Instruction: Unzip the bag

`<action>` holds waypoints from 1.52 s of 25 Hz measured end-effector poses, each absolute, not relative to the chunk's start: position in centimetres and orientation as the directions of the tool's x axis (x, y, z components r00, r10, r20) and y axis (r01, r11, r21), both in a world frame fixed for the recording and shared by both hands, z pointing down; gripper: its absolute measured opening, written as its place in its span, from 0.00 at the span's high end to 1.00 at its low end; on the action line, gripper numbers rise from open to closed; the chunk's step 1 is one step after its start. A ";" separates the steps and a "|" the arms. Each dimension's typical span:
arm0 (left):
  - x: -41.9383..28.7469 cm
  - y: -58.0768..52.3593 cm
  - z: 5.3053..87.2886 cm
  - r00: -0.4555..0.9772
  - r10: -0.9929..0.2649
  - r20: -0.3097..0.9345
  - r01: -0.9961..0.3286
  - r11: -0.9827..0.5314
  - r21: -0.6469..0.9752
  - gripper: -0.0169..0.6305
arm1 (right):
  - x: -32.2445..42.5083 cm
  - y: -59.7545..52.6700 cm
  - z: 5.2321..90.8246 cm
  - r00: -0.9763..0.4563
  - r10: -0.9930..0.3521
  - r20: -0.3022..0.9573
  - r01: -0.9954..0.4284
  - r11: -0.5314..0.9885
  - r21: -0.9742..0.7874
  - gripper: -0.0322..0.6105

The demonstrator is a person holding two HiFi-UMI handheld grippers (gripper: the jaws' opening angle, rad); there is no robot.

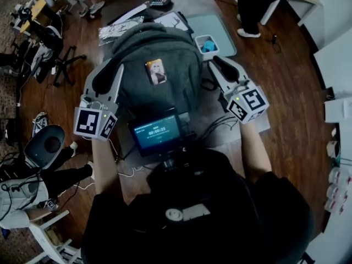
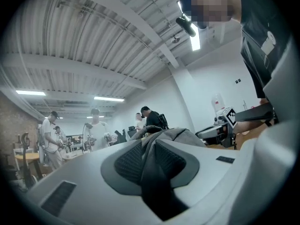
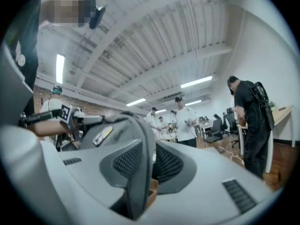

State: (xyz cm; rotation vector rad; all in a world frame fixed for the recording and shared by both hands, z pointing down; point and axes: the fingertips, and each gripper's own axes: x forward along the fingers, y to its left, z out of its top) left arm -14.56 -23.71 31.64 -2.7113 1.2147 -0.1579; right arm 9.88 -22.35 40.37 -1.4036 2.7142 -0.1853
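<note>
The backpack [image 1: 157,54] is grey woven cloth, matt and slightly coarse. The card [image 1: 155,71] on its front is glossy. The left gripper [image 1: 108,70] and right gripper [image 1: 216,64] have smooth, matt, pale-grey plastic shells with dark, ribbed, rubbery-looking pads [image 2: 129,161]. The near screen [image 1: 157,132] is glossy. The floor [image 1: 286,92] on the right is dark wood with a faint sheen. The far tray [image 1: 220,29] looks like smooth plastic.

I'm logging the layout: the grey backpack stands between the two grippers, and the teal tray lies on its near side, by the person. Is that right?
Not quite: the teal tray lies beyond the grey backpack, on the side away from the person; the head view shows it. The rest holds.
</note>
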 end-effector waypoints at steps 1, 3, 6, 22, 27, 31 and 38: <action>-14.8 -23.8 31.5 0.649 -0.760 0.009 -0.747 -0.640 -0.182 0.82 | 9.1 -22.1 38.4 -0.591 -0.805 -0.057 -0.795 0.592 -0.133 0.78; -15.4 -23.7 31.3 0.625 -0.780 -0.025 -0.772 -0.614 -0.166 0.80 | 7.0 -21.4 35.9 -0.618 -0.778 -0.114 -0.770 0.628 -0.108 0.84; -16.2 -23.5 30.9 0.604 -0.795 -0.058 -0.789 -0.587 -0.181 0.80 | 3.4 -21.0 35.3 -0.660 -0.742 -0.120 -0.737 0.670 -0.088 0.87; -18.9 -20.3 26.2 0.555 -0.818 -0.155 -0.831 -0.554 -0.052 0.78 | 2.4 -20.1 35.8 -0.706 -0.701 -0.100 -0.702 0.712 -0.030 0.95; -17.9 -18.5 30.0 0.421 -0.898 -0.131 -0.907 -0.419 -0.040 0.97 | 2.1 -19.1 35.6 -0.737 -0.667 -0.112 -0.667 0.744 -0.036 0.95; -17.1 -16.0 31.1 0.354 -0.928 -0.118 -0.932 -0.360 0.040 0.97 | 2.3 -17.1 35.1 -0.771 -0.625 -0.125 -0.624 0.780 -0.051 0.95; -17.1 -15.9 33.4 0.259 -0.962 -0.087 -0.960 -0.266 0.087 0.97 | 1.1 -17.9 36.2 -0.802 -0.583 -0.133 -0.573 0.813 -0.105 0.95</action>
